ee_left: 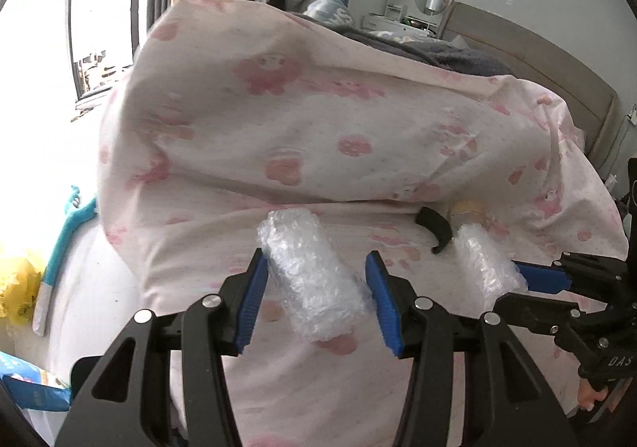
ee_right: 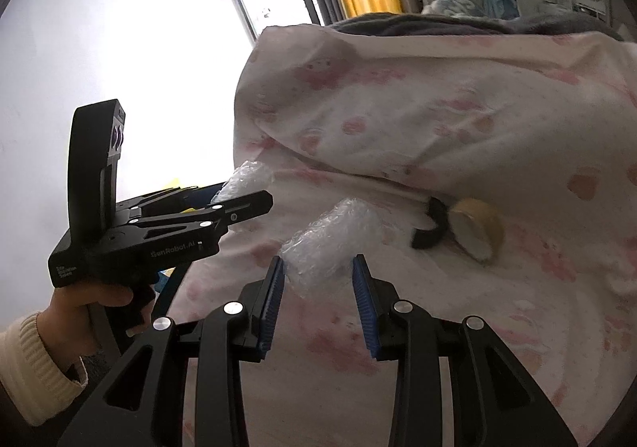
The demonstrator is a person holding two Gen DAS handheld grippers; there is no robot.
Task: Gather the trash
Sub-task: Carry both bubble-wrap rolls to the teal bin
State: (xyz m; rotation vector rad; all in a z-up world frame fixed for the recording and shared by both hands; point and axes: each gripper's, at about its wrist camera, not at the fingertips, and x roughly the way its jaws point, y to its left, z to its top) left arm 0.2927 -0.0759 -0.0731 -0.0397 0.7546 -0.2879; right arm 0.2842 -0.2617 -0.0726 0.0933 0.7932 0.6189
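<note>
left gripper [ee_left: 316, 289] pinches a bubble-wrap wad [ee_left: 312, 275]; right gripper [ee_right: 318, 297] pinches another wad [ee_right: 330, 238]. both picked; next, find a bin.

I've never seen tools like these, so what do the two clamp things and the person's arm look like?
Each hand-held gripper is matte black with silver rivets and two ribbed blue pads: the left hand-held gripper and the right hand-held gripper. The left one carries white lettering, a pistol handle and an upright black post. A cream ribbed knit sleeve covers the wrist.
</note>
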